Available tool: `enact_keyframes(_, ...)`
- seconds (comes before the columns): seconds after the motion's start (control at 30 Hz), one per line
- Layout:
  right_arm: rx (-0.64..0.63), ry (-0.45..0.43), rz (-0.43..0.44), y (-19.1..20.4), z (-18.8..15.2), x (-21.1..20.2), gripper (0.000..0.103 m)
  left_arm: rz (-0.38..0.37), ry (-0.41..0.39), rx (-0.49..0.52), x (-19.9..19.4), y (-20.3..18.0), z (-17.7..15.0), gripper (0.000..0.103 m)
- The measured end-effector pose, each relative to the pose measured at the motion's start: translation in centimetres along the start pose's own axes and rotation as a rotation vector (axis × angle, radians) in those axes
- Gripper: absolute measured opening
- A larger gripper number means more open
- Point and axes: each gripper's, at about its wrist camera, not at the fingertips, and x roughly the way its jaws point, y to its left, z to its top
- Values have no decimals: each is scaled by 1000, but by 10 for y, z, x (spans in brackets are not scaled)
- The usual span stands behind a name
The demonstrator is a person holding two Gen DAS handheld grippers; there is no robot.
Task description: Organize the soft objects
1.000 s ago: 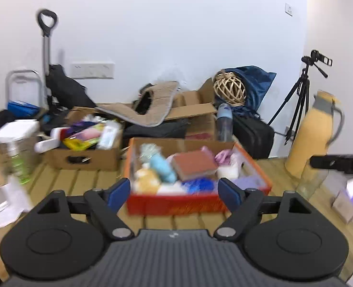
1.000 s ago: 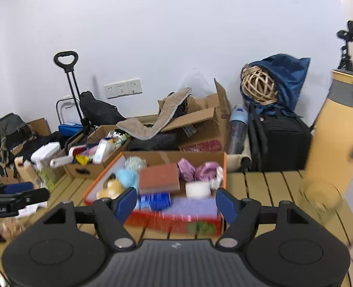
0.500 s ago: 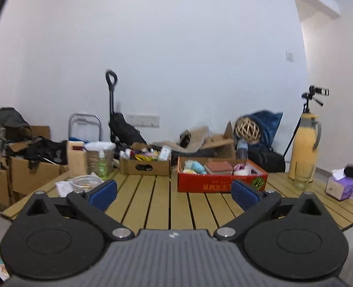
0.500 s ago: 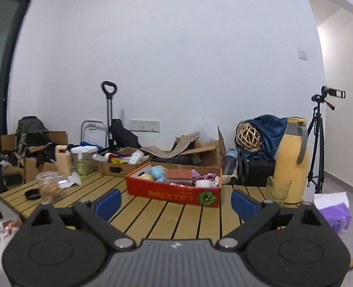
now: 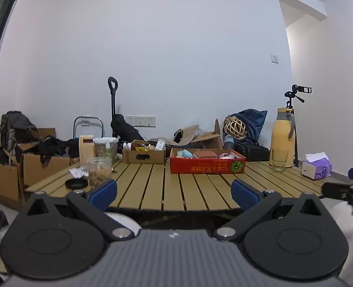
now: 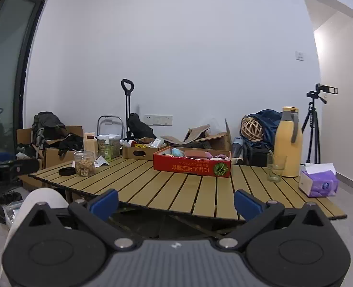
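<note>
Left claw [image 5: 174, 192] and right claw [image 6: 175, 201] spread wide, nothing between the pads, right jaws just opened further. Beyond the slatted worktop's [image 6: 176, 186] near edge, well apart: red cardboard box [image 6: 192, 165] holding the soft objects [image 6: 177, 152] (sponges, cloths, seemingly). Best approached level, pinching gently at mid-bulk.

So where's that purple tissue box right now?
The purple tissue box sits at the right-hand end of the slatted wooden table, near its front corner in the right wrist view, just right of the empty glass and the yellow thermos jug.
</note>
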Motion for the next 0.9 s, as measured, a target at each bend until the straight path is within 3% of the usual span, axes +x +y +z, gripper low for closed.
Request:
enact_keyframes(0.23, -2, 5, 8, 19, -21, -24, 103, -12, 0, 24, -26, -3, -11, 103)
enact_keyframes(0.53, -9, -65, 6, 25, -16, -48, 103, -18, -24, 21, -43, -3, -10, 103)
enact_keyframes(0.9, -7, -86, 4, 27, -16, -62, 103, -25, -41, 26, -57, -5, -9, 103)
